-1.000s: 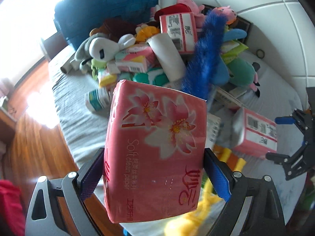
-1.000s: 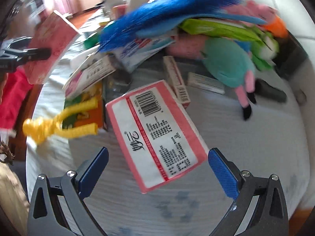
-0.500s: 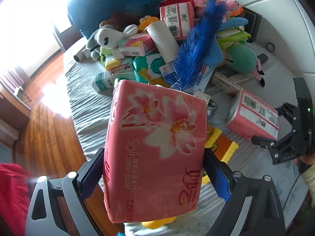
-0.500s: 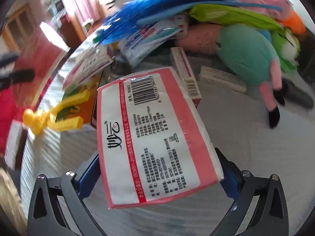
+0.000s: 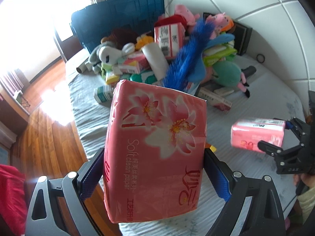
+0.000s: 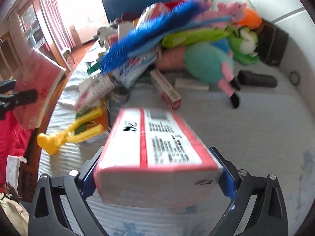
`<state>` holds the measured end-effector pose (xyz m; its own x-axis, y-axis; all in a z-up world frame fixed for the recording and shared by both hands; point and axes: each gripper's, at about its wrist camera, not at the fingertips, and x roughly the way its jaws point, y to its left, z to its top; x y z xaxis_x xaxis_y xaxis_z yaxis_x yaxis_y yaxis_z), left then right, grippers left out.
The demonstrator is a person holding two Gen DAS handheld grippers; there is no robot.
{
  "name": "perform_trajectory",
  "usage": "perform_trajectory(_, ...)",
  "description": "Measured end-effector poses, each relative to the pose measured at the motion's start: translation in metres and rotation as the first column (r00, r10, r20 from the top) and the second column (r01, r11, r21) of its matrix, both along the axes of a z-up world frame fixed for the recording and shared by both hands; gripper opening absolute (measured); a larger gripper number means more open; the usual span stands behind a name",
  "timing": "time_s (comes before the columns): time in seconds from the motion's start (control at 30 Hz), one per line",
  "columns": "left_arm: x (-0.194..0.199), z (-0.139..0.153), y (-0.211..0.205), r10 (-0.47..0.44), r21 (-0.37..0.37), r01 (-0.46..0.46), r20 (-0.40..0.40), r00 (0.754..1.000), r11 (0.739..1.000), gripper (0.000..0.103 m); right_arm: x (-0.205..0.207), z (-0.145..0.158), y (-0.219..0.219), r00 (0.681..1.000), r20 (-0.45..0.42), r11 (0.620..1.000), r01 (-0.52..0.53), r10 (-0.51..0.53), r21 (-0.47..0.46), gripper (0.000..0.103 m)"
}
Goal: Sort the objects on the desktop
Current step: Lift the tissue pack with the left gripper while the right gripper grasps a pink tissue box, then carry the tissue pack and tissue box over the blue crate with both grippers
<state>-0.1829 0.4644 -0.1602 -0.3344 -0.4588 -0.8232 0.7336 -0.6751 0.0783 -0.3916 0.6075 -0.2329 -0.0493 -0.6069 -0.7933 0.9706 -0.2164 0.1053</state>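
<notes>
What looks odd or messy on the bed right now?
The heap near the blue bin is a jumble of plush toys, tissue packs and a blue duster lying askew. Nothing looks spilled or damaged; each gripper holds a pink tissue pack squarely.

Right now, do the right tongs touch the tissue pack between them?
Touching. In the right wrist view both blue pads of the right tongs press the tissue pack.

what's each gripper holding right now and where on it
Left gripper clamps a pink tissue pack across its lower side edges. Right gripper clamps a second tissue pack across its near end.
</notes>
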Motion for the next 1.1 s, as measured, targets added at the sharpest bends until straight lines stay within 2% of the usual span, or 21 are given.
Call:
perform_trajectory(0.3,0.023,0.031,-0.012,-0.003,-0.041,0.000,-0.071,0.997,0.999,0.095,0.016,0.058,0.002,0.994,-0.060,0.994,0.085,-0.089,-0.070,0.096)
perform_trajectory(0.53,0.047,0.044,-0.040,-0.040,-0.049,0.034,-0.131,0.991,0.998,0.095,0.051,0.101,-0.024,0.985,-0.121,0.987,0.113,-0.126,-0.110,0.096)
perform_trajectory(0.7,0.074,0.050,-0.083,-0.098,-0.069,0.087,-0.168,0.981,0.994,0.095,0.091,0.128,-0.069,0.969,-0.181,0.981,0.150,-0.171,-0.125,0.096)
perform_trajectory(0.9,0.114,0.066,-0.161,-0.171,-0.127,0.151,-0.170,0.970,0.980,0.095,0.147,0.160,-0.139,0.946,-0.224,0.967,0.203,-0.235,-0.156,0.096)
perform_trajectory(1.1,0.141,0.082,-0.239,-0.170,-0.136,0.147,-0.175,0.970,0.980,0.095,0.186,0.181,-0.221,0.941,-0.238,0.966,0.209,-0.240,-0.151,0.096)
